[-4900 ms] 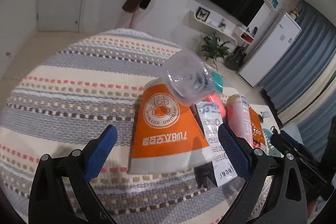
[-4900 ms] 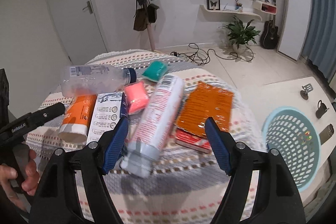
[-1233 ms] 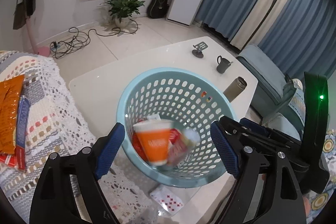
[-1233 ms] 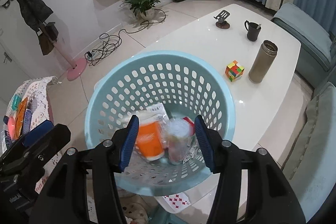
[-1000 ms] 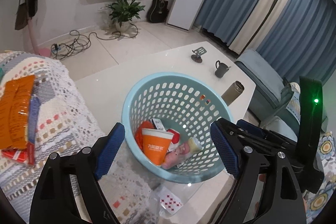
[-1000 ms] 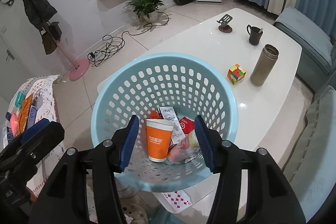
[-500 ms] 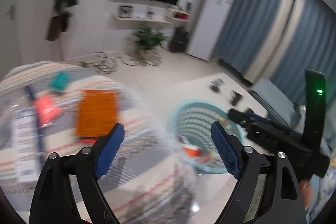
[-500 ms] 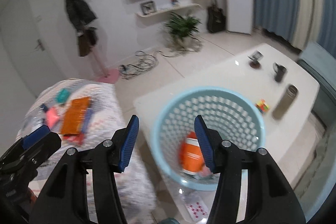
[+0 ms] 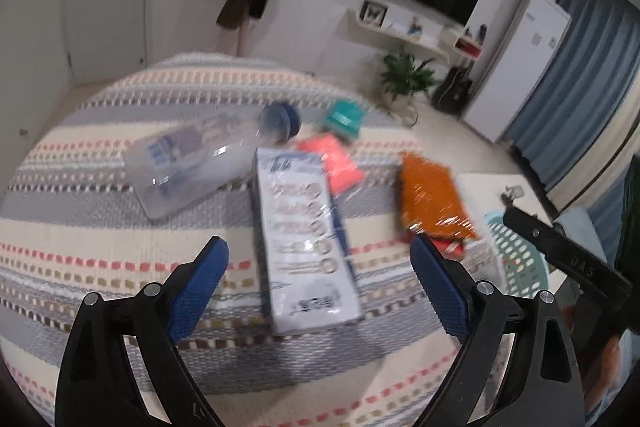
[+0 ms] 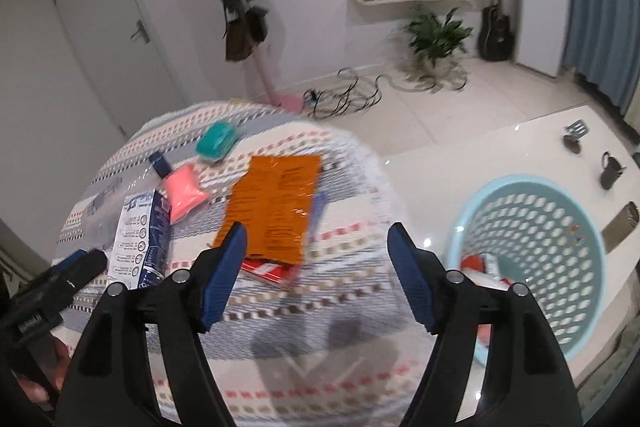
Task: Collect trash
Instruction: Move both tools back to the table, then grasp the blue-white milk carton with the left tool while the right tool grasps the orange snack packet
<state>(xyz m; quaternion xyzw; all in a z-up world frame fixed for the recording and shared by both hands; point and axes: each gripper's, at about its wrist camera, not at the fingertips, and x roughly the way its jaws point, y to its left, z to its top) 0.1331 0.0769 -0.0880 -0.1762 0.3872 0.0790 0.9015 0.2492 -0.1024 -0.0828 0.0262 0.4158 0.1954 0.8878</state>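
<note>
Lying flat on the striped cloth (image 9: 100,227): a white-and-blue carton (image 9: 306,247), a clear bottle (image 9: 200,167), an orange packet (image 10: 276,207). Left gripper (image 9: 320,291) and right gripper (image 10: 316,273) both spread wide, empty. Pale blue perforated basket (image 10: 592,223) off to the right.

Basket (image 9: 516,259) — half hidden, contents (image 10: 486,269) blurred

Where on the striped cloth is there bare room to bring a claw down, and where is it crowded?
Free: the near strip of the striped cloth in front of the white carton, and the far side behind the clear bottle. Crowded: from the bottle across the carton, pink packet and orange packet toward the basket.
</note>
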